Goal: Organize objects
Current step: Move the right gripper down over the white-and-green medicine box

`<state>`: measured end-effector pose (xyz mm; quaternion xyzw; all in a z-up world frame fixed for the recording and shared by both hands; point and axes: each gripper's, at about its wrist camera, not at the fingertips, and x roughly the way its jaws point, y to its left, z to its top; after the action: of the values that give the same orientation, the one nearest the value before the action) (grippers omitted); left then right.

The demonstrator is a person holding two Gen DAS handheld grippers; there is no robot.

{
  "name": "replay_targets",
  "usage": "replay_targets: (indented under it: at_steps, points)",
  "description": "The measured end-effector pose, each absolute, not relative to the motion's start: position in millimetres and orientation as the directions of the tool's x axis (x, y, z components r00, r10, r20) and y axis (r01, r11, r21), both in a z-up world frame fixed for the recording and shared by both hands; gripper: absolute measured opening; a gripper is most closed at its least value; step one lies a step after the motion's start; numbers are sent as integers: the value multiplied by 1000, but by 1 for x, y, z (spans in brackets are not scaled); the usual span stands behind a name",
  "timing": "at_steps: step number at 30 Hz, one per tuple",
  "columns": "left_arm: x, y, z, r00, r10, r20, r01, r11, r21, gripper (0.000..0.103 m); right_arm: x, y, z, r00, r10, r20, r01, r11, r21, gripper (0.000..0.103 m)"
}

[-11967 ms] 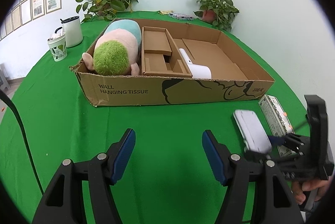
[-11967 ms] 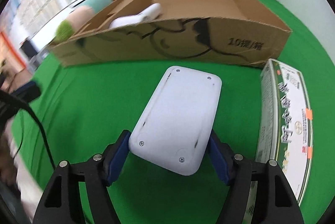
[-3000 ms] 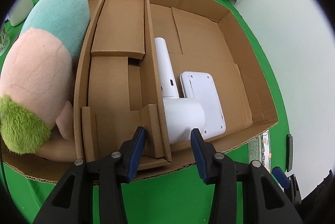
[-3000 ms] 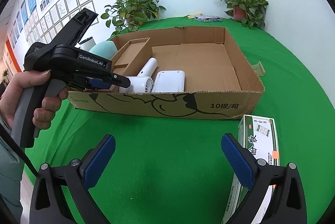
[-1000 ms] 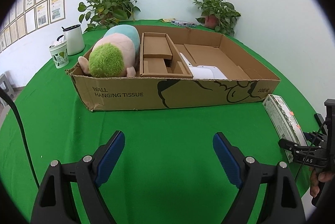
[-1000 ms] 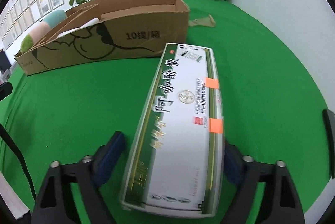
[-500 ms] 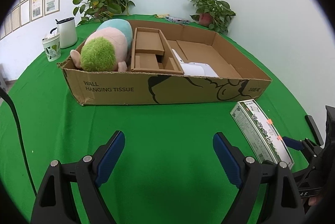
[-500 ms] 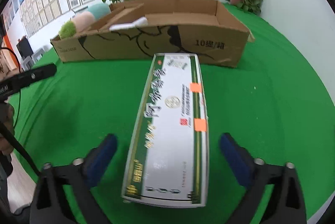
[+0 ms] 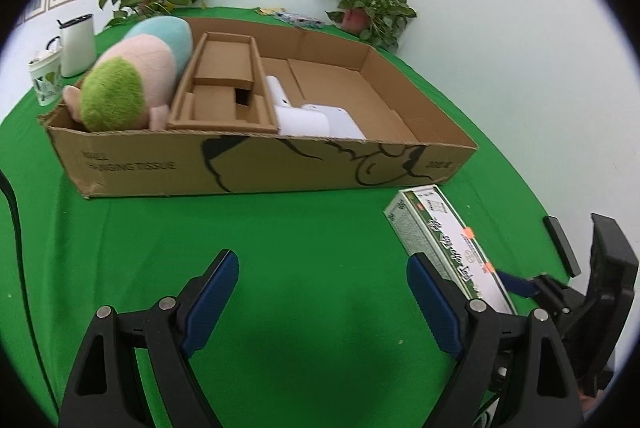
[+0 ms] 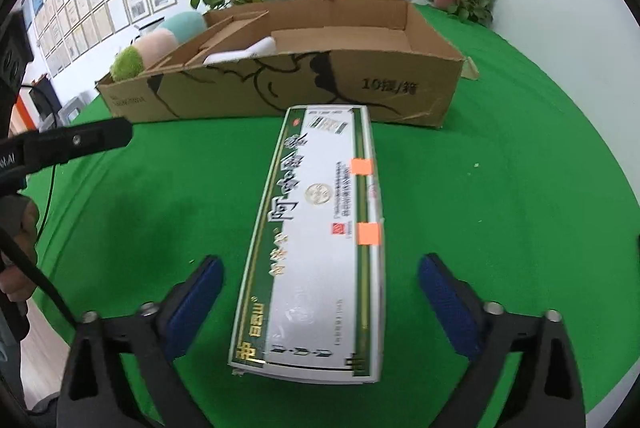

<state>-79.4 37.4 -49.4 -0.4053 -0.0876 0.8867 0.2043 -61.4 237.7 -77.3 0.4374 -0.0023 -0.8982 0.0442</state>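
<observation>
The right wrist view shows the right tongs (image 10: pixel 320 304) spread wide around the green-and-white carton (image 10: pixel 320 240), pads clear of its sides; the carton lies on the green desk (image 10: pixel 500 188) just before the cardboard box (image 10: pixel 280 88). The left view shows the box's inside: plush toy (image 9: pixel 128 84), white device (image 9: pixel 308 116). The left tongs (image 9: pixel 324 292) gape empty.

Even bright light is falling softly, fisheye edges are bending and vignetting around the cardboard box (image 9: pixel 256 168), lettering blurring slightly.
</observation>
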Motion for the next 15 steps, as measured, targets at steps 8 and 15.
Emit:
replay_targets:
  at_steps: [8,15]
  points:
    - [-74,65,-76,-401,614,-680,-377,-787,-489,85,-31,209,-86,-587,-110,-802,125,-991,44,92]
    - [-90,79,-92,-296,704,-645,-345,-709,-615,85,-31,206,-88,-592,-98,-800,109,-993,42,102]
